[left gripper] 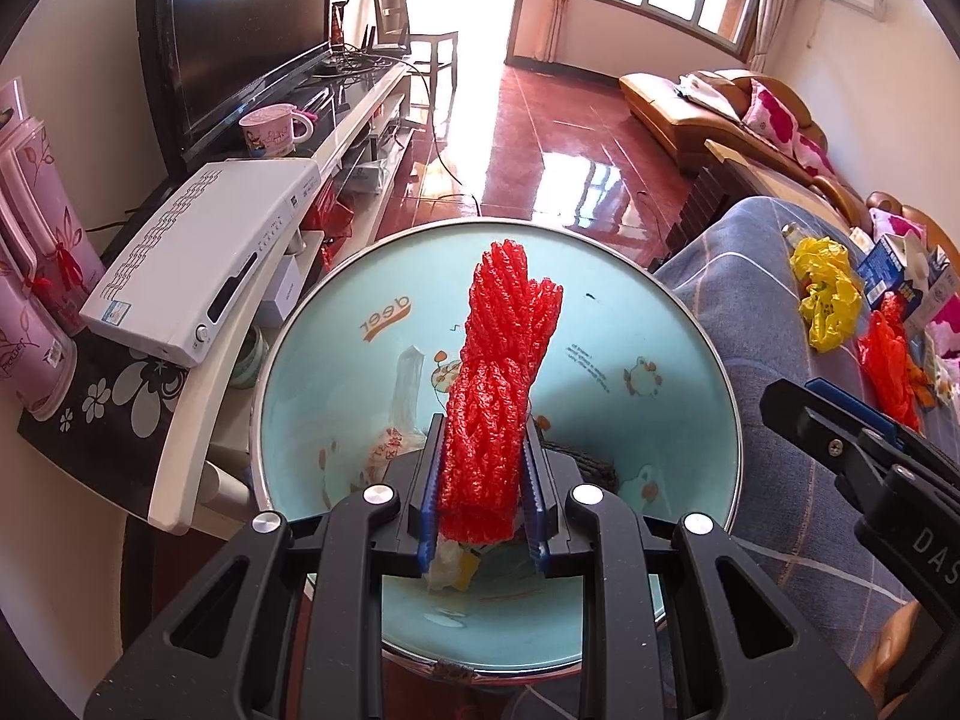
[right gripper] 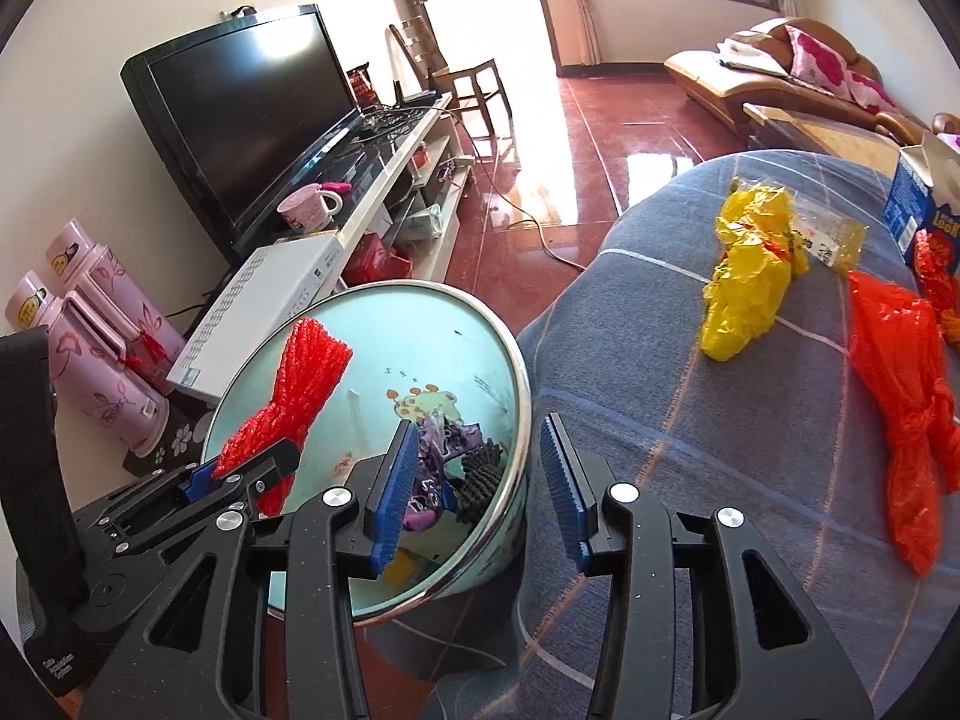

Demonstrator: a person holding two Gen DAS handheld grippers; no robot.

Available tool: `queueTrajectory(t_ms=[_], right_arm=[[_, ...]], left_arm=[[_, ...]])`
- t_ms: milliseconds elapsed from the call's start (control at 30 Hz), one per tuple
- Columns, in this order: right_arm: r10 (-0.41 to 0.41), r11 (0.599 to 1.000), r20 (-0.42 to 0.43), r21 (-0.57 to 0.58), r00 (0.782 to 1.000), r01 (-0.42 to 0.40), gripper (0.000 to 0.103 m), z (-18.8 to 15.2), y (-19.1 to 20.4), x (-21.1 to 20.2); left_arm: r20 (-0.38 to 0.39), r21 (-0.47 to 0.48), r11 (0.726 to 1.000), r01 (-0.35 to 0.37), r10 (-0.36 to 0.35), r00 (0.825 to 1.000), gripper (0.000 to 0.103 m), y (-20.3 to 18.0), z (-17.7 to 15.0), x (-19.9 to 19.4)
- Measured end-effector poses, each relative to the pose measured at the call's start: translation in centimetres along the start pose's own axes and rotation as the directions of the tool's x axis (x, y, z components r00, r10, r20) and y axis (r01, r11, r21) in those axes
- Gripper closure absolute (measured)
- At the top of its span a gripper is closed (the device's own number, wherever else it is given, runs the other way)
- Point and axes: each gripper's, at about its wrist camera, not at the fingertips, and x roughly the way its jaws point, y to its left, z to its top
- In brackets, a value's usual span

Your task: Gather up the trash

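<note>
My left gripper [left gripper: 483, 495] is shut on a red foam net sleeve [left gripper: 501, 384] and holds it over the open mouth of a light-blue trash bin [left gripper: 678, 360]. The bin holds a clear plastic wrapper, a purple wrapper [right gripper: 441, 462] and a dark net piece. The same sleeve [right gripper: 294, 387] and bin [right gripper: 480, 324] show in the right wrist view, with the left gripper [right gripper: 240, 471] at the lower left. My right gripper [right gripper: 480, 489] is open and empty, above the bin's rim beside the blue checked tablecloth [right gripper: 690, 420]. A yellow plastic bag [right gripper: 750, 282] and an orange-red plastic bag [right gripper: 906, 420] lie on that cloth.
A TV stand [left gripper: 348, 138] with a black TV [right gripper: 252, 114], a white set-top box [left gripper: 198, 264], a pink mug [right gripper: 309, 207] and pink thermoses [right gripper: 102, 348] stands left of the bin. A blue carton [right gripper: 918, 204] lies at the table's far right. Sofas [right gripper: 780, 72] stand beyond red floor tiles.
</note>
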Motion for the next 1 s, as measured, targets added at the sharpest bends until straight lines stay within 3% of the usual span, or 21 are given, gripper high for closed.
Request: queueTrajectory(t_ms=[67,200,467,600,833,1000], right_arm=[[-0.001,1.0,0.006,0.013,1.0,0.001,0.06,-0.1,-0.5,-0.5],[-0.004,1.0,0.017,0.022,1.0,0.003,0.06,-0.4,-1.1,-1.4],[-0.01,0.999,0.039,0.048,0.999,0.008,0.06,-1.1,-2.3,-3.2],[-0.025,0.998,0.053,0.063,0.998,0.021,0.059,-1.7,-3.1,-4.3],[-0.075,0.993,0.086,0.097,0.993,0.067,0.053,-2.6,-5.3,-6.7],[-0.119,0.984,0.101,0.141,0.988,0.104,0.052,-3.8,-7.5,-8.5]], left_arm=[[-0.001,0.005,1.0,-0.005,0.005,1.0,0.078,-0.2,0.1,0.1],[0.009,0.015,1.0,-0.02,0.02,1.0,0.058,-0.6,0.1,-0.2],[0.044,0.028,0.999,-0.042,0.041,0.998,0.037,-1.5,0.1,-1.9],[0.064,0.028,0.997,-0.067,0.065,0.996,0.018,-2.2,-0.3,-3.0],[0.082,0.03,0.997,-0.076,0.074,0.994,0.015,-2.9,-1.2,-4.6],[0.089,0.059,0.997,-0.047,0.041,0.995,0.014,-4.4,-2.1,-5.7]])
